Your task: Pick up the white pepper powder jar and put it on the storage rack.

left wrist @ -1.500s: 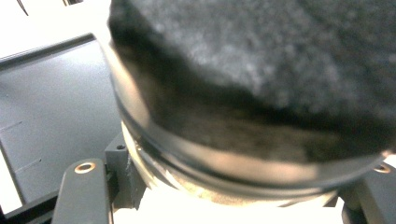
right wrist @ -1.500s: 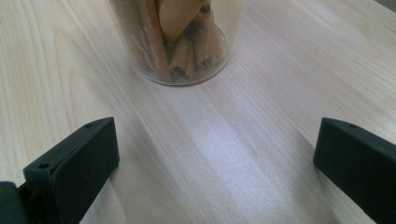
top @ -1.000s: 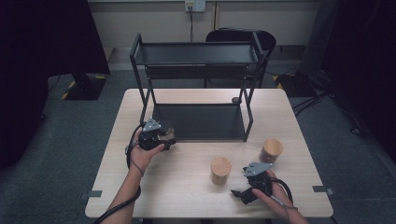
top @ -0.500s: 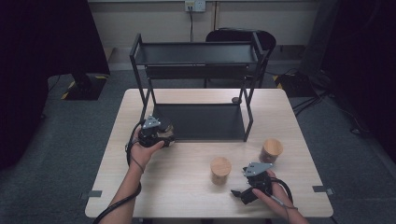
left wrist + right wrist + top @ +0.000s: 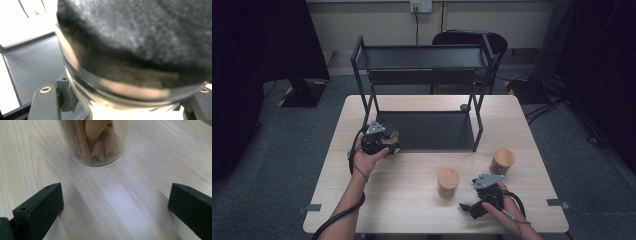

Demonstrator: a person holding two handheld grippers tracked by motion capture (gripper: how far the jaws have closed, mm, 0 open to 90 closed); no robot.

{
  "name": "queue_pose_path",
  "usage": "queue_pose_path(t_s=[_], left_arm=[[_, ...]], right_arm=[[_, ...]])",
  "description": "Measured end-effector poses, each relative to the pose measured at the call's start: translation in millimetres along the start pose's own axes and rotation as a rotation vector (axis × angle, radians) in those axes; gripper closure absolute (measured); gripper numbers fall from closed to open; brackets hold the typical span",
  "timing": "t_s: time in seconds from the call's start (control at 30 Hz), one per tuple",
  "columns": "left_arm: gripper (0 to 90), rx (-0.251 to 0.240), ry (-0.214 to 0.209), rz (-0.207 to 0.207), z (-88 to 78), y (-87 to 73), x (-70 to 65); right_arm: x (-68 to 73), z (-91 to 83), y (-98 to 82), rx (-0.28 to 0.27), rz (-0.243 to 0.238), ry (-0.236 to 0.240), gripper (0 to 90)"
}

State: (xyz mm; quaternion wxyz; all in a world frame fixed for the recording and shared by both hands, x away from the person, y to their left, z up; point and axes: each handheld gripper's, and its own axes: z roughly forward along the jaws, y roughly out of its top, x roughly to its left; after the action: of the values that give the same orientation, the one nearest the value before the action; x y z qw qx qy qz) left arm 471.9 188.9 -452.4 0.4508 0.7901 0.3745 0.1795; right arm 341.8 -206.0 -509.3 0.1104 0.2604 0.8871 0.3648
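Since the earlier frames the left gripper (image 5: 388,144) is drifting slightly toward the rack (image 5: 422,57), carrying a jar of dark contents (image 5: 135,50) clamped tight between its jaws. It is sitting at the lower shelf (image 5: 432,131)'s near-left corner, with the shelf opening lying toward two o'clock from it, so the next move is likely a short push that way. The right gripper (image 5: 468,207) is resting on the counter (image 5: 412,200) with jaws apart and nothing between them. A cork-lidded jar (image 5: 448,182) holding brown sticks is standing upright at eleven o'clock from it, well nearer this hand; a second lidded jar (image 5: 502,160) is standing at one o'clock
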Motion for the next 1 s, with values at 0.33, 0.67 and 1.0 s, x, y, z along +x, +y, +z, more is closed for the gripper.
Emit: queue_pose_path(t_s=[0.33,0.67,1.0], left_arm=[[30.9,-0.001,0.01,-0.004,6.6,3.6,3.1],[30.9,-0.001,0.015,-0.004,13.0,9.0,5.3],[30.9,0.004,0.026,-0.011,20.2,10.7,5.6]], right_arm=[[0.0,0.0,0.0,0.0,0.0,0.0,0.0],[0.0,0.0,0.0,0.0,0.0,0.0,0.0],[0.0,0.0,0.0,0.0,0.0,0.0,0.0]])
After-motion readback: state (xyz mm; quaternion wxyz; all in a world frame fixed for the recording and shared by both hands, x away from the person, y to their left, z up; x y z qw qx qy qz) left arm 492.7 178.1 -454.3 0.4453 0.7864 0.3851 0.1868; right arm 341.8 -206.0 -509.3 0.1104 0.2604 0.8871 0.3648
